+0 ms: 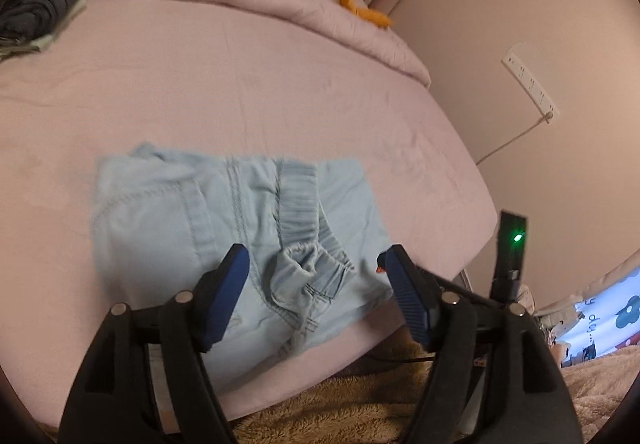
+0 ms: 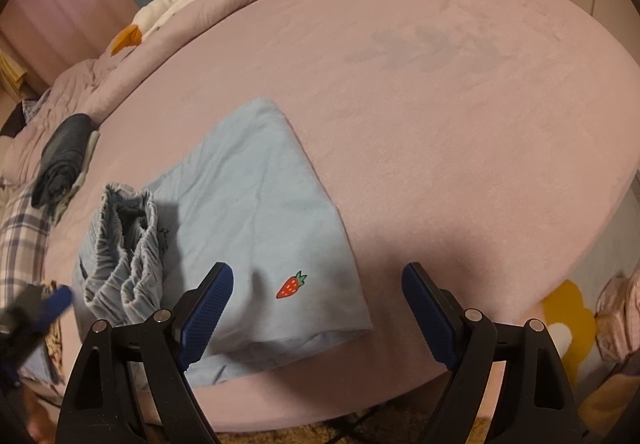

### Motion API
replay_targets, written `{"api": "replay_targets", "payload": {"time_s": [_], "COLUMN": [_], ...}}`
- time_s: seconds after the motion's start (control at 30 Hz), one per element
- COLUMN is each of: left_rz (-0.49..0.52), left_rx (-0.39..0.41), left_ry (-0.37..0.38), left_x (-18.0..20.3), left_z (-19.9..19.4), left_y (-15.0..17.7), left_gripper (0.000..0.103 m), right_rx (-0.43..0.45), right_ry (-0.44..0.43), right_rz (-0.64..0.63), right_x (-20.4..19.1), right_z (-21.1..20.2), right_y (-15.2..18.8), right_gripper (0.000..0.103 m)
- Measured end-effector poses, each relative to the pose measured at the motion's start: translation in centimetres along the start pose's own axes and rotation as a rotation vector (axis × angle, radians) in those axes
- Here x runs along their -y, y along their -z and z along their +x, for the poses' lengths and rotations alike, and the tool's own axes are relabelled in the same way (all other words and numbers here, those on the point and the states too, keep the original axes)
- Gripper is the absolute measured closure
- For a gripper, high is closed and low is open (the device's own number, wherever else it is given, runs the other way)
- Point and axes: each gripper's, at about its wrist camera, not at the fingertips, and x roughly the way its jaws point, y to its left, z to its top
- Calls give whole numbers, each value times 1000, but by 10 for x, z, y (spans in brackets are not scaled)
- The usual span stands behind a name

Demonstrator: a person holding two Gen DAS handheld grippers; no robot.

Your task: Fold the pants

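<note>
- Left gripper: jaws apart, nothing clamped, poised over the elastic waistband.
- Right gripper: also open, empty.
- Folded light-blue cotton pants sit lower left on the pink bedsheet, near the edge; likely within reach for the last fold.

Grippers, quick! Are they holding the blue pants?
Left gripper: open, holding nothing, above the pants.
Right gripper: open, holding nothing.
</note>
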Motion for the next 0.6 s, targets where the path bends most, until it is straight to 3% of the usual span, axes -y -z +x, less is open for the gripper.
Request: {"api": "replay_targets", "payload": {"time_s": [0.07, 0.23, 0.47, 0.6], "left_rz": [-24, -80, -209, -254], "left_rx": [26, 90, 64, 29], "left_ry": [-10, -147, -290, -277], "left_x": [-7, -39, -94, -112], "left_z": [-13, -37, -46, -45], "left_y": [-1, 2, 19, 34], "left_gripper": [21, 20, 20, 21], "right_rx": [-2, -3, 2, 11], "right_ry": [1, 0, 20, 25], "right_rz": [-4, -26, -82, -79], "right_x": [-1, -9, -28, -30], "right_z": [0, 0, 3, 2], "right_y": [0, -1, -3, -6], "right_gripper": [17, 17, 17, 17]}}
